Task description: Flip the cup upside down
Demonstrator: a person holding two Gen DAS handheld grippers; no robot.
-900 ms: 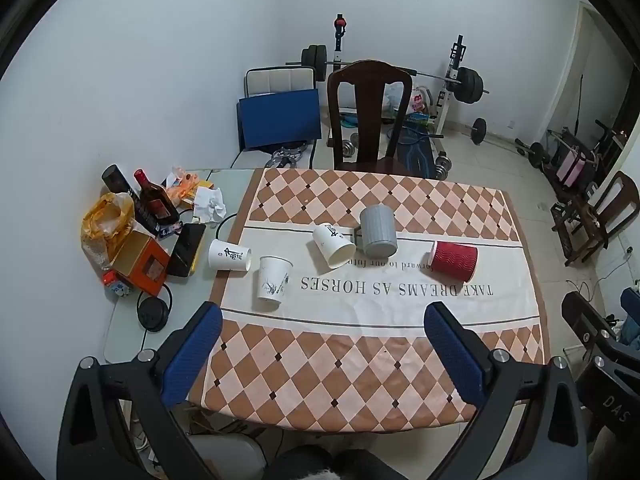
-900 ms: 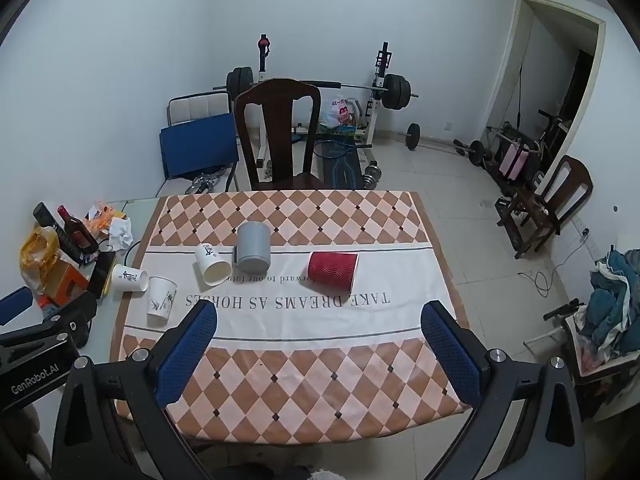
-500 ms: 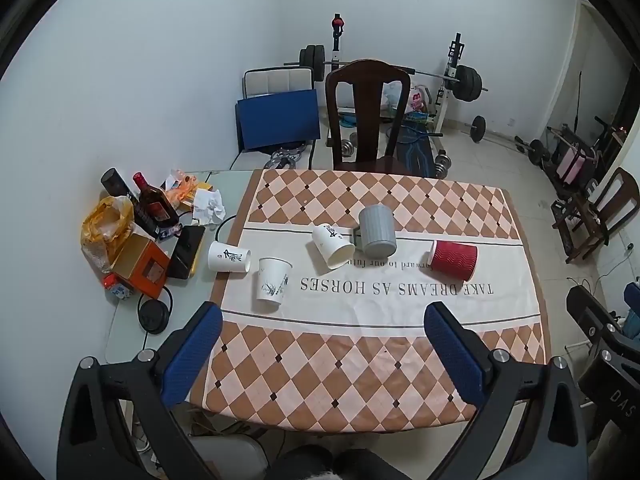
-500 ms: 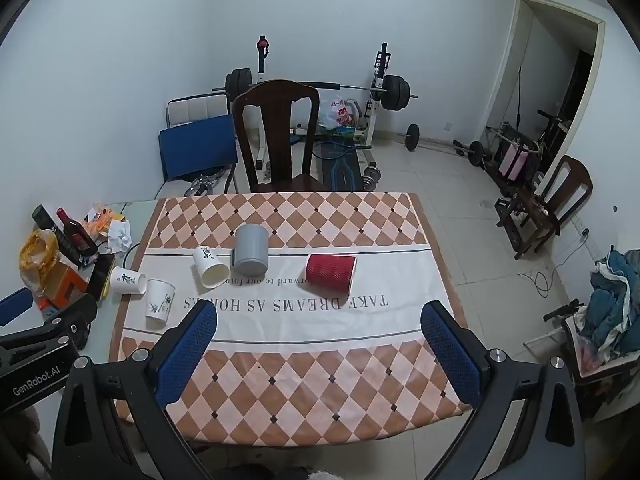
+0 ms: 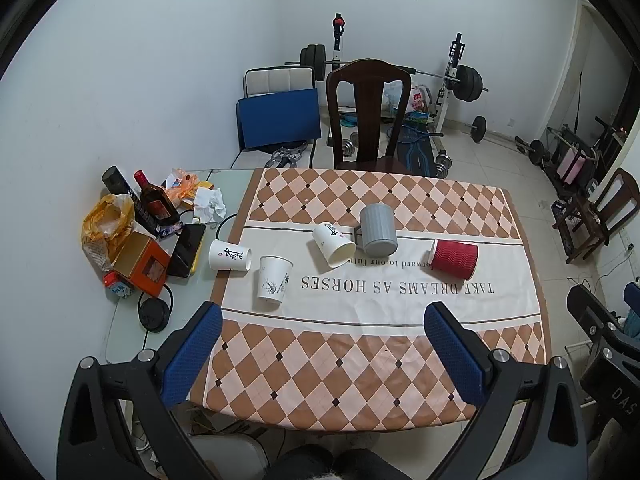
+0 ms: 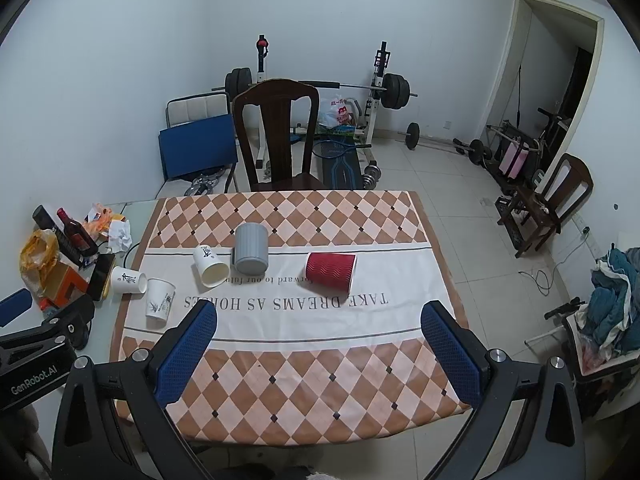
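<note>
Approach stage: both grippers' jaws spread wide, empty, short of the grey mug (image 5: 378, 230). Probable target: red cup (image 5: 454, 259), lying right of it; needs reach.

Both grippers, left gripper (image 5: 320, 344) and right gripper (image 6: 320, 344): black angular frames, silver screws, blue textured finger pads (image 5: 192, 354); white "GenRobot.AI" lettering on left body.
</note>
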